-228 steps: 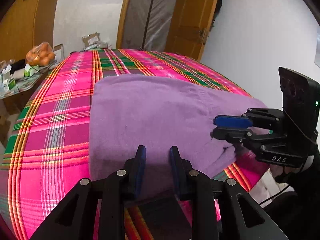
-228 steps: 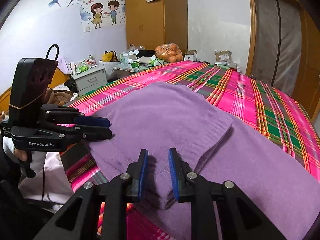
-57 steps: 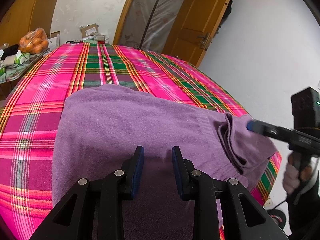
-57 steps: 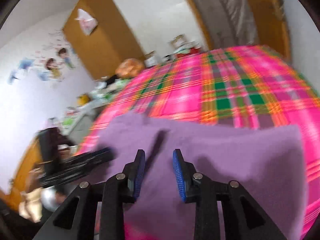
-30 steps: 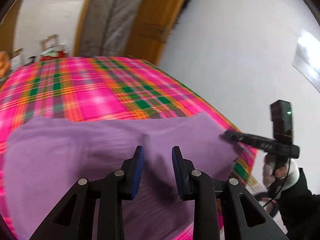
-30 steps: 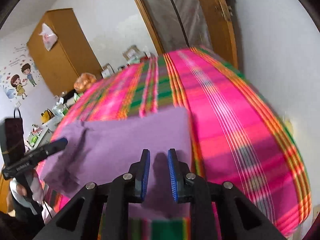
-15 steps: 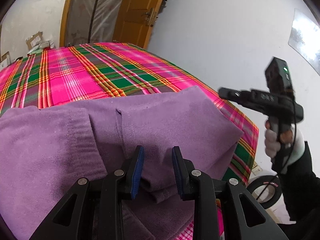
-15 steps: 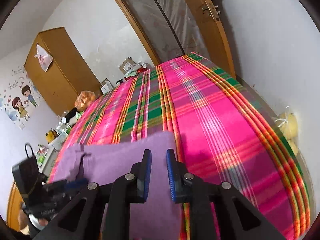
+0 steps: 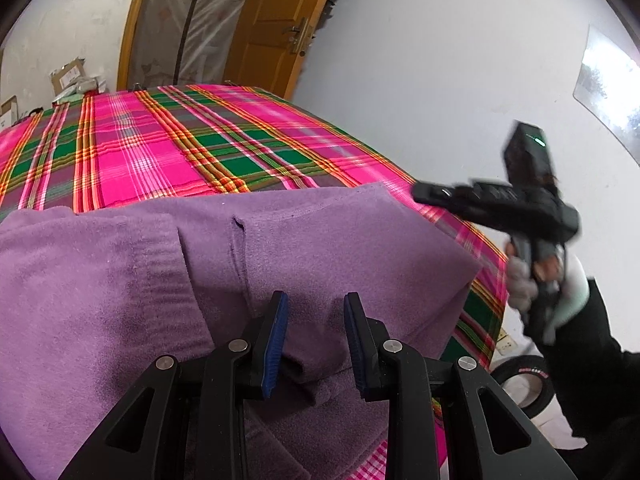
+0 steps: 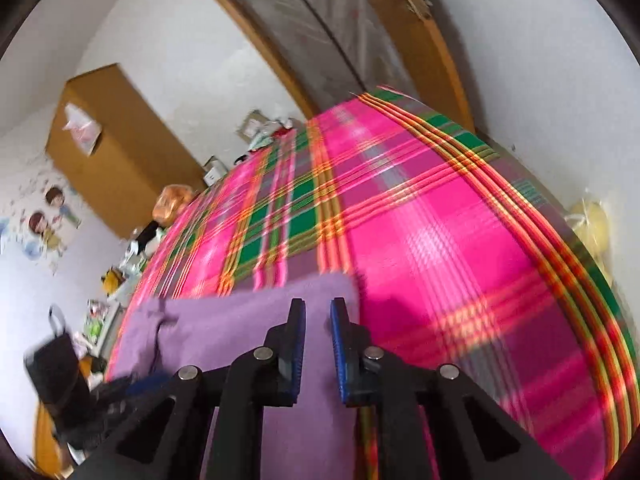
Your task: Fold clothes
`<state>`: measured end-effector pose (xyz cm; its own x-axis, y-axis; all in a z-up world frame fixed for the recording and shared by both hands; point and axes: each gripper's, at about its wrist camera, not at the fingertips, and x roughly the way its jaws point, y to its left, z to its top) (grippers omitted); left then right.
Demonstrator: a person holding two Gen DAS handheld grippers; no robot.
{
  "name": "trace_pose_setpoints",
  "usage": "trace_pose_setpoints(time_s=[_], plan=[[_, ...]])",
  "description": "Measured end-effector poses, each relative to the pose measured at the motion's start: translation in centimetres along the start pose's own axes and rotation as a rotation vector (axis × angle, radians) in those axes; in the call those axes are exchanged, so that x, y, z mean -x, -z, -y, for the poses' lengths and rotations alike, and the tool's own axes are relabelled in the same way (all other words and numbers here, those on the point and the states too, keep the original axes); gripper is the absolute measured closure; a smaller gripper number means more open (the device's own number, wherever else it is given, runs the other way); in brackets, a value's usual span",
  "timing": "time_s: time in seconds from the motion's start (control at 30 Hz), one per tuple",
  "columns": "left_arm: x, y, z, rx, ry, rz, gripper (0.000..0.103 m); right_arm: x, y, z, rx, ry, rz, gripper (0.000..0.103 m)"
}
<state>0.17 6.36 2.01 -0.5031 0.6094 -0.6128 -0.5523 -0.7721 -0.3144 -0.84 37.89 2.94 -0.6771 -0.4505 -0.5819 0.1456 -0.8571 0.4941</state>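
Observation:
A purple garment (image 9: 340, 248) lies folded on the pink plaid bed (image 9: 160, 160), with a ribbed cuff (image 9: 160, 264) on its left. My left gripper (image 9: 316, 340) hangs low over the near edge, jaws apart, a thick fold of cloth bulging up between them. My right gripper (image 10: 318, 340) hovers over the garment's far corner (image 10: 336, 284). Its jaws are closing to a narrow gap, and no cloth shows pinched in them. In the left wrist view the right gripper (image 9: 420, 192) is off the cloth beside that corner, held by a gloved hand (image 9: 524, 284).
A white wall runs along the bed's right side, a wooden door (image 9: 280, 28) stands beyond the far end, and a wardrobe (image 10: 116, 152) is at the left. A cluttered side table (image 10: 120, 272) lines the left edge. A small tyre (image 9: 524, 380) lies on the floor.
The right gripper's jaws have narrowed and its view has rolled and slid along the bed's right side. The left gripper has sunk a little closer to the purple fold.

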Motion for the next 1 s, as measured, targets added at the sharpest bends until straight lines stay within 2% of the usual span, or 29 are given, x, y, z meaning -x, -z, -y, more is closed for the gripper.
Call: trace_pose_setpoints(time_s=[0.1,0.17,0.33,0.4,0.5,0.57,0.63,0.73,0.87,1.0], plan=[[0.0,0.0,0.0,-0.001,-0.002,0.001,0.073,0.1,2.3,-0.7,0.073,0.03,-0.022,0.089],[0.0,0.0,0.0,-0.001,-0.003,0.002,0.073,0.6,3.7,-1.4,0.164,0.066,0.029,0.091],[0.1,0.0,0.1,-0.002,-0.006,0.004,0.073,1.7,6.0,-3.9,0.365,0.191,0.053,0.085],[0.1,0.0,0.1,-0.003,-0.007,0.004,0.073,2.5,7.2,-4.5,0.429,0.218,0.066,0.082],[0.1,0.0,0.1,-0.003,-0.006,0.004,0.073,2.9,9.0,-4.2,0.496,0.235,0.13,0.081],[0.1,0.0,0.2,-0.004,-0.006,0.004,0.073,3.3,9.1,-3.6,0.461,0.208,0.131,0.081],[0.2,0.0,0.2,-0.003,-0.006,0.004,0.073,3.3,8.1,-3.0,0.385,0.181,0.092,0.083],[0.2,0.0,0.2,-0.002,-0.007,0.004,0.073,3.3,6.1,-3.2,0.346,0.202,0.098,0.096],[0.2,0.0,0.2,-0.003,-0.008,0.004,0.073,2.5,3.4,-3.8,0.309,0.181,0.132,0.096],[0.3,0.0,0.2,-0.003,-0.007,0.004,0.073,-0.5,0.6,-3.7,0.245,0.174,0.085,0.096]])
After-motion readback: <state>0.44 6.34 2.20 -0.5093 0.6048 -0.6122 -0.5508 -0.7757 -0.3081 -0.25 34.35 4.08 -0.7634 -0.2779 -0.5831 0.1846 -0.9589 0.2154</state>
